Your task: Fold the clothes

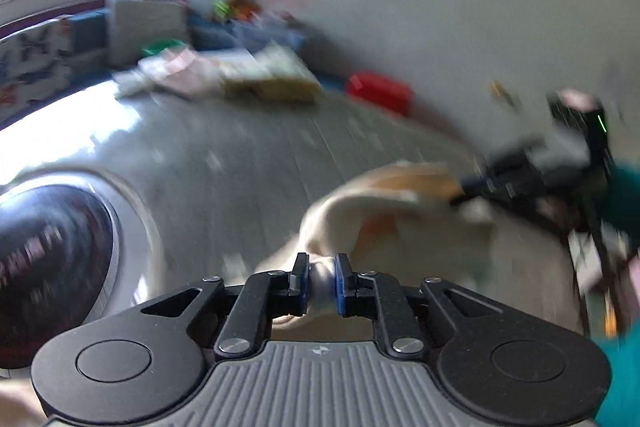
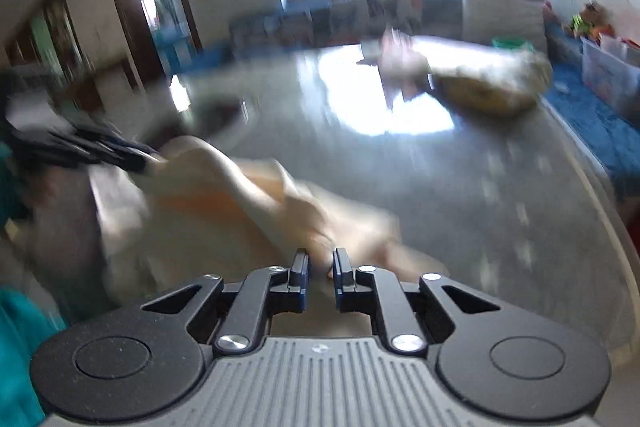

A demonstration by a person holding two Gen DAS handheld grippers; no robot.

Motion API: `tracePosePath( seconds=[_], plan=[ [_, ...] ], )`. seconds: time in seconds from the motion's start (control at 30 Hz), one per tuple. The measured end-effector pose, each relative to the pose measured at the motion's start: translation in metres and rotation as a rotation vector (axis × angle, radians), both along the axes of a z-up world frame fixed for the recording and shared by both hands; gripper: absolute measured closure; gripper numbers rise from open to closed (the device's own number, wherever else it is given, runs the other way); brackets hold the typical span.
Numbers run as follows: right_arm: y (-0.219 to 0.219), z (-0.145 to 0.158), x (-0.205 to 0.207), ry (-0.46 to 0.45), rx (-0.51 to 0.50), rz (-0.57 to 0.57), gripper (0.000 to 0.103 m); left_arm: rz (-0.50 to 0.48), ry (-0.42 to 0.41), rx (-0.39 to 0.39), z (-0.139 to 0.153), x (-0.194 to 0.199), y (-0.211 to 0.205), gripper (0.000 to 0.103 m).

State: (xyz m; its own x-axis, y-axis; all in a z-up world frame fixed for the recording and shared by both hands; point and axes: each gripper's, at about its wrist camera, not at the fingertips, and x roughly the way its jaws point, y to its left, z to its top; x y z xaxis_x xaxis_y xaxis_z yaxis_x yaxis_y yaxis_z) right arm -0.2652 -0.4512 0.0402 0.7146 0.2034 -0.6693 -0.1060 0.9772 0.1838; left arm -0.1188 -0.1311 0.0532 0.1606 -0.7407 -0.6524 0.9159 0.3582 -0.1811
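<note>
Firstly, left wrist view: left gripper (image 1: 321, 279) clamped on a bunched cream garment (image 1: 384, 211), which stretches rightward above the grey table (image 1: 240, 155) to the right gripper (image 1: 460, 189). Right wrist view: right gripper (image 2: 321, 273) pinching the garment (image 2: 224, 203), cloth running leftward to the left gripper (image 2: 154, 157); folded clothes pile (image 2: 488, 79) beyond.

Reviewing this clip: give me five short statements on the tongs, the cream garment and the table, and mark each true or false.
1. The left tongs are closed on the cream garment. True.
2. The right tongs hang open, away from the cloth. False: cream cloth sits bunched between their fingers.
3. The garment lies flat and neatly folded. False: it is bunched and held between both tongs.
4. A pile of other clothes lies further off on the grey table. True.
5. Both views are sharp. False: both are motion-blurred.
</note>
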Motion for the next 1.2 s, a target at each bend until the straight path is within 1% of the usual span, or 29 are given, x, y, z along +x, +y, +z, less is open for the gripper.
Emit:
tracePosePath(
  seconds=[0.03, 0.1, 0.13, 0.17, 0.2, 0.23, 0.27, 0.37, 0.5, 0.6, 0.67, 0.7, 0.73, 0.77, 0.83, 0.9, 0.93, 0.97, 1.03, 1.13, 1.2],
  plan=[
    [0.0, -0.003, -0.005, 0.016, -0.003, -0.005, 0.087, -0.007, 0.01, 0.016, -0.003, -0.004, 0.003, 0.085],
    [0.001, -0.006, -0.013, 0.033, -0.004, -0.019, 0.085, 0.001, 0.021, -0.001, -0.001, -0.005, 0.011, 0.085],
    [0.0, -0.003, -0.016, 0.019, 0.001, -0.03, 0.083, 0.007, 0.025, -0.014, 0.001, -0.006, 0.016, 0.083],
    [-0.002, 0.0, -0.019, 0.005, 0.007, -0.04, 0.078, 0.023, 0.021, -0.033, 0.005, -0.005, 0.02, 0.079],
    [-0.003, 0.004, -0.02, -0.01, 0.013, -0.052, 0.075, 0.044, 0.013, -0.054, 0.01, -0.003, 0.024, 0.075],
    [-0.003, 0.007, -0.02, -0.024, 0.015, -0.061, 0.067, 0.066, 0.008, -0.072, 0.014, -0.001, 0.027, 0.072],
    [-0.003, 0.008, -0.019, -0.037, 0.014, -0.069, 0.065, 0.089, 0.012, -0.071, 0.014, 0.002, 0.027, 0.07],
    [0.0, 0.006, -0.011, -0.033, 0.009, -0.074, 0.064, 0.157, 0.033, -0.038, 0.009, 0.011, 0.021, 0.069],
    [0.008, -0.001, -0.003, -0.013, -0.025, -0.075, 0.065, 0.186, 0.034, -0.007, 0.001, 0.011, 0.015, 0.071],
    [0.014, -0.004, 0.0, 0.002, -0.056, -0.072, 0.072, 0.202, 0.032, 0.016, -0.006, 0.011, 0.011, 0.071],
    [0.015, -0.004, 0.002, 0.008, -0.068, -0.067, 0.08, 0.213, 0.032, 0.032, -0.01, 0.011, 0.008, 0.072],
    [0.016, -0.003, 0.003, 0.009, -0.075, -0.067, 0.081, 0.219, 0.031, 0.039, -0.012, 0.01, 0.007, 0.075],
    [0.016, -0.002, 0.004, 0.009, -0.086, -0.063, 0.084, 0.224, 0.031, 0.047, -0.014, 0.01, 0.005, 0.087],
    [0.017, 0.0, 0.005, 0.006, -0.098, -0.057, 0.088, 0.23, 0.03, 0.054, -0.016, 0.01, 0.004, 0.092],
    [0.017, 0.004, 0.008, -0.001, -0.118, -0.056, 0.09, 0.241, 0.01, 0.049, -0.014, 0.01, 0.004, 0.096],
    [0.017, 0.009, 0.018, -0.007, -0.153, -0.067, 0.092, 0.269, -0.031, 0.042, -0.009, 0.011, 0.003, 0.097],
    [0.016, 0.012, 0.025, -0.012, -0.171, -0.075, 0.093, 0.295, -0.047, 0.038, -0.007, 0.016, 0.004, 0.098],
    [0.016, 0.015, 0.033, -0.019, -0.188, -0.082, 0.097, 0.324, -0.059, 0.033, -0.005, 0.021, 0.005, 0.098],
    [0.014, 0.02, 0.049, -0.034, -0.21, -0.096, 0.098, 0.384, -0.082, 0.021, 0.0, 0.032, 0.007, 0.098],
    [0.012, 0.025, 0.086, -0.049, -0.21, -0.122, 0.099, 0.466, -0.119, -0.002, 0.007, 0.054, 0.012, 0.098],
    [0.011, 0.027, 0.109, -0.05, -0.199, -0.138, 0.099, 0.501, -0.133, -0.01, 0.011, 0.068, 0.013, 0.098]
  ],
)
